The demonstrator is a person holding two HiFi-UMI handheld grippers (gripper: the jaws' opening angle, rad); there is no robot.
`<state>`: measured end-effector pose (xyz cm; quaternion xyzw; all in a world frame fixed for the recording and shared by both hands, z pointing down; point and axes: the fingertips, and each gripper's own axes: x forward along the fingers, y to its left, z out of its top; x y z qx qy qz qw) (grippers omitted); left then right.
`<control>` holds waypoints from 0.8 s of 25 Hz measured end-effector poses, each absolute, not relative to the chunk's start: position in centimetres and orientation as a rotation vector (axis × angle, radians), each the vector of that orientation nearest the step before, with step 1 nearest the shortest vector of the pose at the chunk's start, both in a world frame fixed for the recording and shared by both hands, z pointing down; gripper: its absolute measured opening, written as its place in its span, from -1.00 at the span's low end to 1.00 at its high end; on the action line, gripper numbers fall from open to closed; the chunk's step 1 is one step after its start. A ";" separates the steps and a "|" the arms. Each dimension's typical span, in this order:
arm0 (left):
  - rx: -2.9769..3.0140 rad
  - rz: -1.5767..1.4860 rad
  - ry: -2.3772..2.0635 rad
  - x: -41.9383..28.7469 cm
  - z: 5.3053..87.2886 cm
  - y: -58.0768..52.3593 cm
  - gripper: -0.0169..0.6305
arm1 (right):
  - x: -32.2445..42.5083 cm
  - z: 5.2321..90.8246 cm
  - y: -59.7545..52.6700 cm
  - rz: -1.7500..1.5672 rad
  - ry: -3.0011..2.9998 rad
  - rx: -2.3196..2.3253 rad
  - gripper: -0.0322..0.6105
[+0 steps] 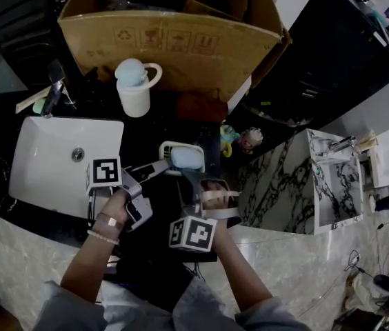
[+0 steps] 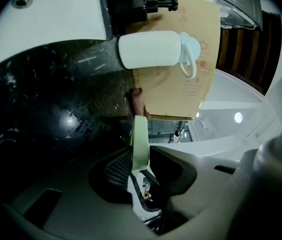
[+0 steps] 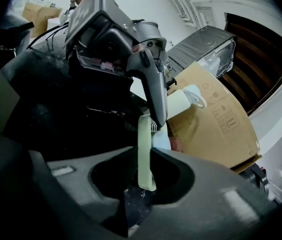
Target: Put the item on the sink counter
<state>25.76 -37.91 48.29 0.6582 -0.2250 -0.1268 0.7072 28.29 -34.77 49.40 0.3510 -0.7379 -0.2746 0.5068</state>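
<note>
Dish with blue soap sits at both claw tips, over the dark tabletop.
Left claw pinches its thin rim; right claw pinches the near rim.
Likely light, stiff, slick plastic. Hold by the rim, level, or the soap may slide.
</note>
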 end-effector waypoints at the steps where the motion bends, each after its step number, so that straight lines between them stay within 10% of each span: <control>1: 1.458 -0.286 -0.495 25.9 48.1 -37.9 -0.67 | 28.3 49.4 -34.8 -0.662 -1.779 0.845 -0.68; 20: 1.466 -0.320 -0.519 23.1 47.3 -36.7 -0.54 | 29.4 50.9 -38.9 -0.739 -1.692 0.776 -0.67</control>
